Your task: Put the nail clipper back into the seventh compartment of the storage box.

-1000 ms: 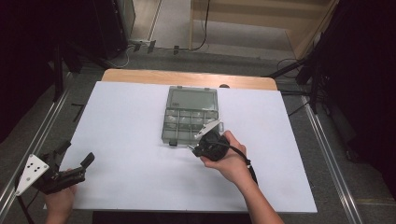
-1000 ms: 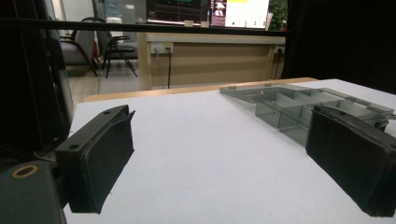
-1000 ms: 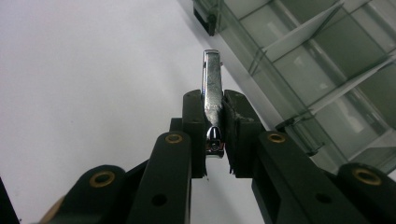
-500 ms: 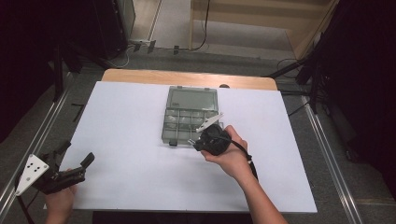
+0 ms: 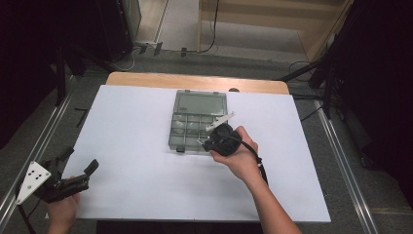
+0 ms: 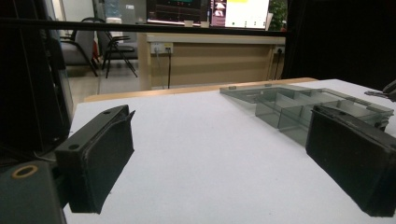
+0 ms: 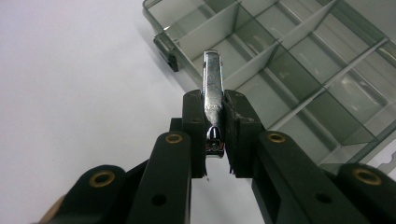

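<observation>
A clear grey compartment box (image 5: pixel 195 105) lies open at the middle of the white table, lid folded back. My right gripper (image 5: pixel 205 143) hovers at the box's near right corner, shut on a small shiny metal clip (image 7: pixel 212 79) that looks like a nail clipper. In the right gripper view the right gripper (image 7: pixel 212 100) pinches the clip upright, its tip over the box's (image 7: pixel 261 51) near compartments. My left gripper (image 5: pixel 80 170) rests at the table's near left corner, open and holding nothing. From the left gripper (image 6: pixel 222 121) view the box (image 6: pixel 299 105) sits ahead to the right.
The white table sheet (image 5: pixel 136 146) has broad free room left of and in front of the box. Metal rails (image 5: pixel 336 146) run along both sides. A wooden edge (image 5: pixel 195 80) borders the far side, with cables and stands on the floor beyond.
My right gripper has edged a little away from the person, closer over the box's near corner, still holding the clip. The left gripper has stayed put.
</observation>
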`<state>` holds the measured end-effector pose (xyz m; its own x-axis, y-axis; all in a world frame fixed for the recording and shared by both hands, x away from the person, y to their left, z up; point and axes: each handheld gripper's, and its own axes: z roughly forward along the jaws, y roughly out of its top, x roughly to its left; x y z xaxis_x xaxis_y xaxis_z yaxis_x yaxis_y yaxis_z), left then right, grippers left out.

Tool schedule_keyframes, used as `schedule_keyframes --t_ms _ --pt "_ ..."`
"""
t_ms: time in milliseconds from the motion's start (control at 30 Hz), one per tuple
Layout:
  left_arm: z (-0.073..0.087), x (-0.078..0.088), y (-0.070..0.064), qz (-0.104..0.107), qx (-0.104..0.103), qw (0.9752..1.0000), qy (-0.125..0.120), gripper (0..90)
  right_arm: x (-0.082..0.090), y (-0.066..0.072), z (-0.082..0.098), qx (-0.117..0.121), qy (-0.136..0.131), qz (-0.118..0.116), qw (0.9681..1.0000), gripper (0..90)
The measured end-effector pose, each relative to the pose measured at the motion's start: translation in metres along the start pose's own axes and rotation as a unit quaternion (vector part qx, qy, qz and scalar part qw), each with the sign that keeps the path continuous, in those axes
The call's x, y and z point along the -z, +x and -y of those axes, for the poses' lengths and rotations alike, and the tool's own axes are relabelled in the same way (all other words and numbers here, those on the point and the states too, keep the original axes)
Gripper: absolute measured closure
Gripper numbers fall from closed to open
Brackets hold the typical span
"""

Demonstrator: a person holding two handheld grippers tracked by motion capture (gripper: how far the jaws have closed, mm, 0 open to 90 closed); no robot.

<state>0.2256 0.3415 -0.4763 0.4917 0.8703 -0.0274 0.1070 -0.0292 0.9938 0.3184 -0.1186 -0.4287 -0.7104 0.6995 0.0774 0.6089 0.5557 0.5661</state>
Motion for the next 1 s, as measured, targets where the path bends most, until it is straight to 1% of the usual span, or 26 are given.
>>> schedule_keyframes --t_ms 67,100,133,200,233,267,333,400,467,667,767,833,867,1000 --pt "0.0 0.0 0.0 0.0 0.0 1.0 0.0 7.2 -0.002 -0.003 -0.001 -0.005 -0.004 0.008 1.0 81.3" --pt "0.0 0.0 0.0 0.0 0.0 1.0 0.0 7.2 -0.002 -0.003 -0.001 -0.005 -0.004 0.008 1.0 81.3" --pt "0.0 0.0 0.0 0.0 0.0 1.0 0.0 7.2 -0.002 -0.004 -0.001 -0.01 -0.004 0.009 0.9999 81.3" --pt "0.0 0.0 0.0 0.0 0.0 1.0 0.0 7.2 -0.005 -0.008 -0.002 -0.016 -0.007 0.014 0.9998 81.3" --pt "0.0 0.0 0.0 0.0 0.0 1.0 0.0 7.2 -0.005 -0.008 -0.002 -0.016 -0.007 0.014 0.9998 81.3" --pt "0.0 0.0 0.0 0.0 0.0 1.0 0.0 7.2 -0.007 -0.01 -0.002 -0.023 -0.006 0.017 0.9996 81.3" --pt "0.0 0.0 0.0 0.0 0.0 1.0 0.0 7.2 -0.008 -0.011 -0.002 -0.024 -0.005 0.019 0.9995 81.3" --pt "0.0 0.0 0.001 0.0 0.0 1.0 0.0 7.3 -0.011 -0.014 -0.003 -0.034 -0.001 0.026 0.9991 81.3" --pt "0.0 0.0 0.001 0.0 0.001 1.0 -0.001 7.2 -0.013 -0.015 -0.003 -0.033 -0.001 0.031 0.999 81.3" --pt "0.0 0.0 0.001 0.0 0.0 1.0 0.0 7.3 -0.021 -0.022 -0.003 -0.056 -0.002 0.03 0.998 81.2" --pt "0.0 0.0 0.001 0.0 0.001 1.0 -0.001 7.2 -0.025 -0.024 -0.003 -0.062 -0.005 0.027 0.9977 81.2" --pt "0.0 0.0 0.001 0.0 0.001 1.0 -0.001 7.2 -0.026 -0.025 -0.003 -0.064 -0.005 0.029 0.9976 81.1" --pt "0.0 0.0 0.001 0.001 0.001 1.0 -0.001 7.3 -0.029 -0.026 -0.004 -0.07 -0.007 0.025 0.9972 81.1" --pt "0.0 0.0 0.001 0.001 0.001 1.0 -0.001 7.2 -0.031 -0.027 -0.004 -0.074 -0.005 0.028 0.9969 81.1"
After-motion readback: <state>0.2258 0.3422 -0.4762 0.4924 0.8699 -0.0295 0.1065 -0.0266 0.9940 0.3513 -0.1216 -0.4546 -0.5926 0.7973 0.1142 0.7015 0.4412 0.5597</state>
